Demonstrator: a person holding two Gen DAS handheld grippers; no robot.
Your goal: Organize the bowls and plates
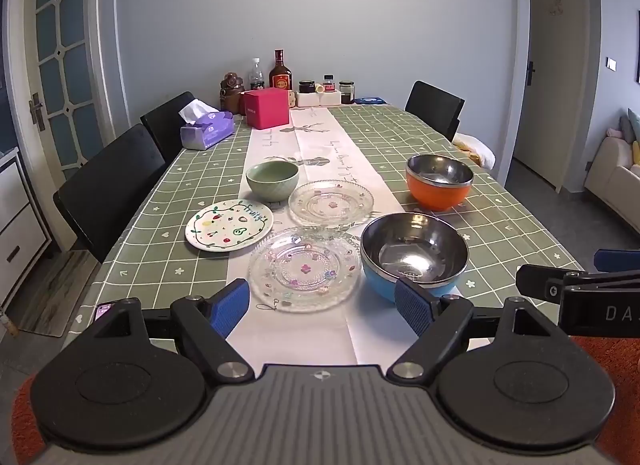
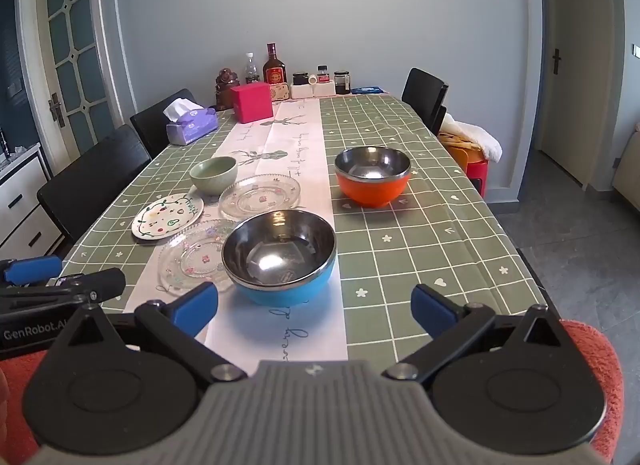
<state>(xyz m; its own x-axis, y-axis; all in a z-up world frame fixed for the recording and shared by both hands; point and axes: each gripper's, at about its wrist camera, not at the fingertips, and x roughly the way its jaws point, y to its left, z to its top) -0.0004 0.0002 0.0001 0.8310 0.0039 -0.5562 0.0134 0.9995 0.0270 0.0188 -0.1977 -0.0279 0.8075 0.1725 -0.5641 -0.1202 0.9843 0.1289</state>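
Green checked cloth covers the table (image 1: 500, 201), with a pale runner down its middle where most of the dishes sit. Both grippers hover at the near edge with jaws spread wide and nothing between them. In the left wrist view, the left gripper (image 1: 322, 303) points at the near glass plate (image 1: 304, 267), lower centre of the frame, just ahead of its fingers; the blue bowl (image 1: 414, 255) sits beside that plate to the right. In the right wrist view, the right gripper (image 2: 314, 307) faces the blue bowl (image 2: 280, 255) at centre frame, slightly left of its midline, with the orange bowl (image 2: 373, 175) farther back. The far glass plate (image 1: 331, 202), fruit plate (image 1: 229, 225) and green bowl (image 1: 272, 180) lie beyond, left of centre. I judge the left gripper nearer the plates and the right nearer the bowls.
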